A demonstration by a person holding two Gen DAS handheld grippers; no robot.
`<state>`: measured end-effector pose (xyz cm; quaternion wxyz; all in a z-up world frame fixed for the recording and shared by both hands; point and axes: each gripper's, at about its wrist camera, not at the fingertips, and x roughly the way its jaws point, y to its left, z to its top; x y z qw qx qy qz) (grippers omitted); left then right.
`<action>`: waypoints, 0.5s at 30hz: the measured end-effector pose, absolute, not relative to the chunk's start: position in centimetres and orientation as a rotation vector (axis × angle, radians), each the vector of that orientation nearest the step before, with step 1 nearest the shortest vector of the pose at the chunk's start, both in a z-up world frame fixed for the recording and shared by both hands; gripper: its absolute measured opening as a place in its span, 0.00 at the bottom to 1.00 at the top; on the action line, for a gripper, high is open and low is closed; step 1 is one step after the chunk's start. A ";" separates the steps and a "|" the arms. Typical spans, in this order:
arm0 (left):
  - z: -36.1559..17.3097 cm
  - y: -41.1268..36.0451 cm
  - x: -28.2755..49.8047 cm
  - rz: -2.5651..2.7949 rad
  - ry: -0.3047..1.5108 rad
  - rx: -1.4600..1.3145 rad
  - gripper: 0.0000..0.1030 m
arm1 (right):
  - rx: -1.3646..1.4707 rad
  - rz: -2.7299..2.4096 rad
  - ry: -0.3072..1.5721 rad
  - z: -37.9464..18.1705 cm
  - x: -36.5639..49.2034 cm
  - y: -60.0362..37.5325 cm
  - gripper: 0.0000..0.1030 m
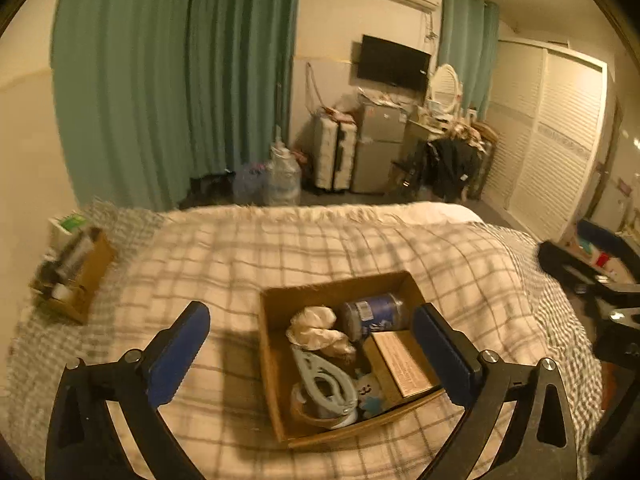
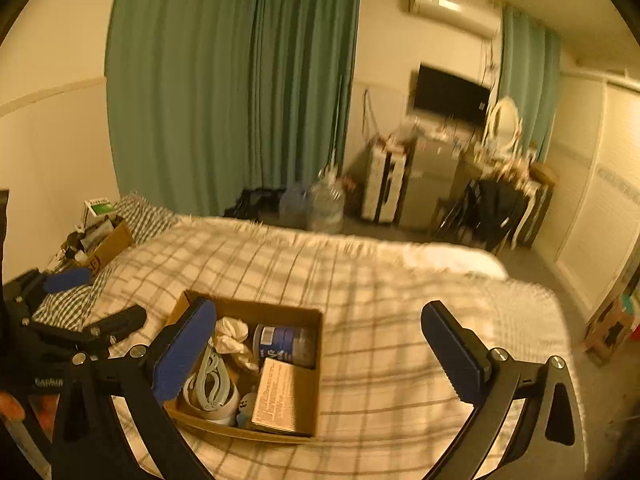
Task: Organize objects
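Bedroom, plaid-blanket bed [image 1: 320, 240] carrying open brown cardboard box [image 1: 272, 364] w/ blue-labelled can [image 1: 374, 314]. Left claw [image 1: 312, 354], right claw [image 2: 320, 354] both spread apart, empty. Centre over one item, descend straight.

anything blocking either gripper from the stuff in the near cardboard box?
Nothing visible. Both the left gripper and the right gripper are open and empty above the bed. The cardboard box has no lid, so its blue can and light-blue hanger lie exposed from above.
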<state>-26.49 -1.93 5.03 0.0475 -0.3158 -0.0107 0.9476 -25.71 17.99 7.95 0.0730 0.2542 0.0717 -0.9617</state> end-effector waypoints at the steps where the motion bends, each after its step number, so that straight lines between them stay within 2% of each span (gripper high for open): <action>1: 5.8 -2.0 -25.8 2.900 -0.021 -0.953 1.00 | 0.744 -2.897 0.221 8.7 -25.0 18.0 1.00; 9: 9.9 -2.2 -20.0 2.964 -0.002 -0.858 1.00 | 0.650 -2.879 0.174 13.7 -18.4 18.4 1.00; 15: 11.3 -1.9 -14.5 2.972 -0.005 -0.708 1.00 | 0.657 -2.870 0.218 14.2 -13.9 18.5 1.00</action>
